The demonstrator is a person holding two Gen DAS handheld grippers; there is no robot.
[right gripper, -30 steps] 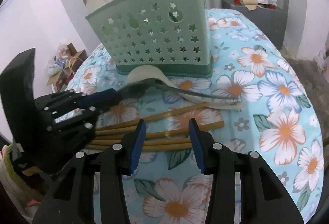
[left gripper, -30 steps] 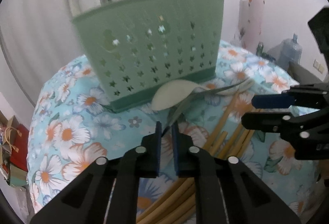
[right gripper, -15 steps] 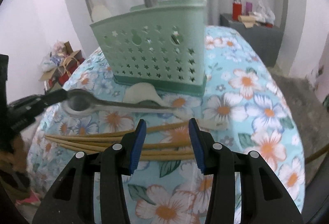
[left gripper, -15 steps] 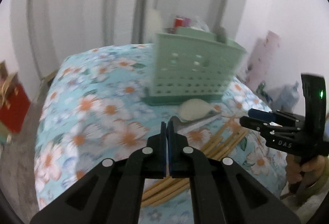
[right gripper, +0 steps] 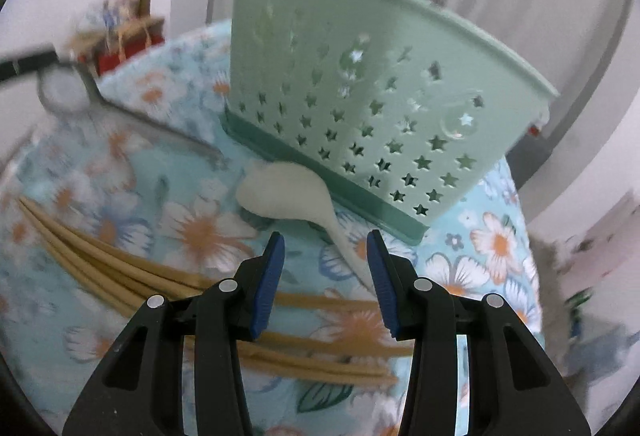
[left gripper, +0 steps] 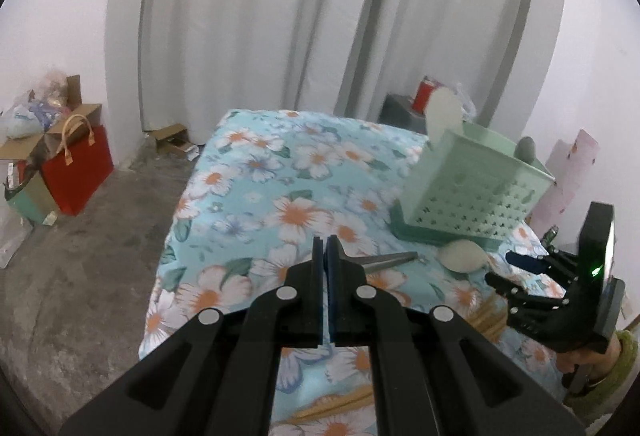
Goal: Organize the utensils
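Note:
My left gripper [left gripper: 326, 242] is shut on a metal spoon [left gripper: 384, 260], held above the floral table; the spoon's bowl and handle also show in the right wrist view [right gripper: 64, 92]. A green star-holed utensil basket [left gripper: 472, 192] stands at the right, also close ahead in the right wrist view [right gripper: 360, 88], with utensils sticking out of its top. My right gripper [right gripper: 326, 252] is open and empty, hovering over the handle of a white spoon [right gripper: 284, 192] that lies against the basket's base. Several wooden chopsticks [right gripper: 120, 268] lie on the cloth below it.
The table wears a blue floral cloth [left gripper: 288, 196]. A red bag [left gripper: 76, 168] and boxes stand on the floor at left. White curtains hang behind. A grey side table with a red can [left gripper: 422, 98] is behind the basket.
My left gripper has lifted the metal spoon off the table and swung left and back. My right gripper has moved forward, closer to the white spoon and the basket.

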